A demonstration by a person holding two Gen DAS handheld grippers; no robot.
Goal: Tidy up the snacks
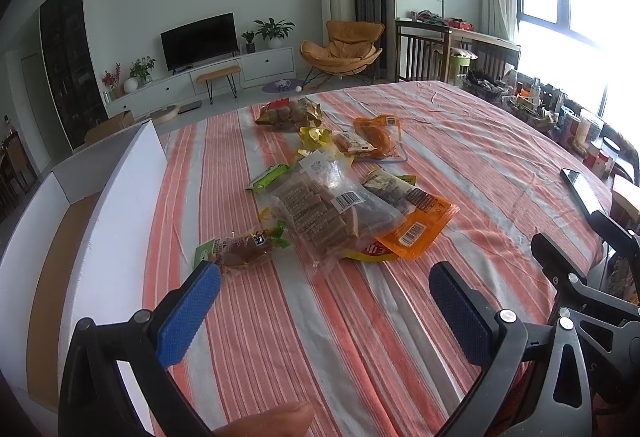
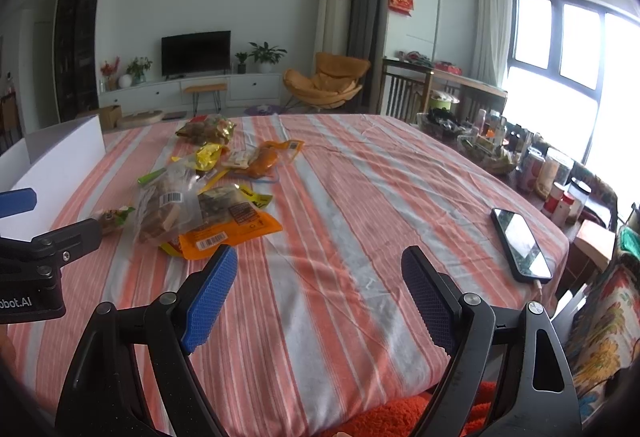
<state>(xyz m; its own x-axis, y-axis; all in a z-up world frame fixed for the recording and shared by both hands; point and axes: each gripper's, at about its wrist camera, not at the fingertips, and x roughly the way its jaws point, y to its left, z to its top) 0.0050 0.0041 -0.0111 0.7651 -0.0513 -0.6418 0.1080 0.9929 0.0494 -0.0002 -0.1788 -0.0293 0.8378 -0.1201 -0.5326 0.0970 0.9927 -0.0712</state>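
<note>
Roughly ten snack packets lie in a loose heap on the striped counter (image 1: pixel 460 141) — overlaps make the exact count unclear. One clear bag of brown biscuits (image 1: pixel 320 209) sits at its middle, partly covering one orange pouch (image 1: pixel 416 229); one small green-edged packet (image 1: pixel 244 249) lies nearest the left gripper (image 1: pixel 324 297). One white box (image 1: pixel 120 197) stands just left of the heap. One phone (image 2: pixel 520 243) lies well to the heap's right. Both the left and right gripper (image 2: pixel 320 289) hover with fingers spread wide — nothing between them.
</note>
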